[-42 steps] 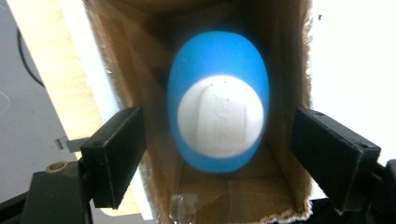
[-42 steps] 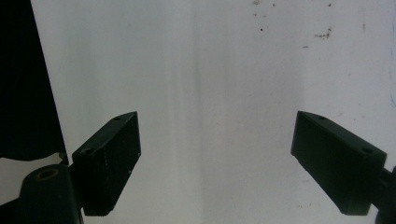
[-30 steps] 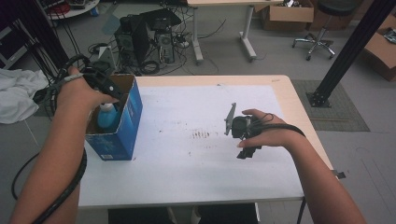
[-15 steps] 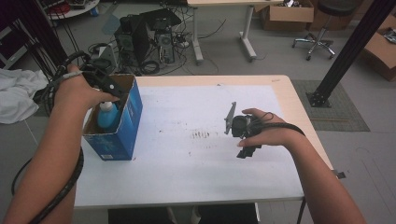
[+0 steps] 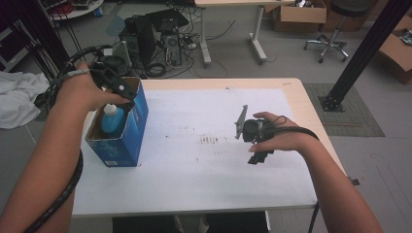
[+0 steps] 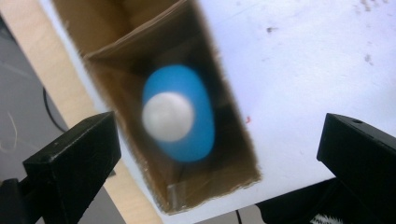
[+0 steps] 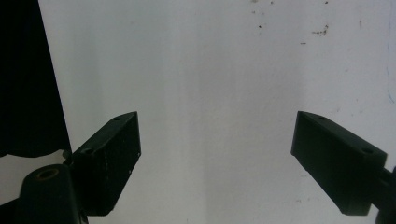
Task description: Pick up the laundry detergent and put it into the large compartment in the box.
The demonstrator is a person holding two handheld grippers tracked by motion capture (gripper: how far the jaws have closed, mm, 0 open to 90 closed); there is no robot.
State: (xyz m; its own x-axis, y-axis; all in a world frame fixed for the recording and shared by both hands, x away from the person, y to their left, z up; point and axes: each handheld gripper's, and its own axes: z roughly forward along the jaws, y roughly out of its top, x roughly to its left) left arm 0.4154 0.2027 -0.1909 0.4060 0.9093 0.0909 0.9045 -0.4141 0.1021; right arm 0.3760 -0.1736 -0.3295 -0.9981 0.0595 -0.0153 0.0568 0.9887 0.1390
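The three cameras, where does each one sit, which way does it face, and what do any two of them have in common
High view: above the person's side, looking forward and down on the table; both forearms, left gripper, right gripper.
Left gripper view: on the left gripper, looking down between its open jaws into the blue box at the blue bottle.
Right gripper view: on the right gripper, open jaws facing the white tabletop.
Shared: high and left gripper views both show box and bottle.

Both forearms are bare, no sleeves. Each claw, left claw [image 5: 114, 87] and right claw [image 5: 252, 133], is black with blocky, screw-holed jaws; the right carries a grey three-cornered plate, and thick black braided cable [image 5: 58, 199] trails from the left.
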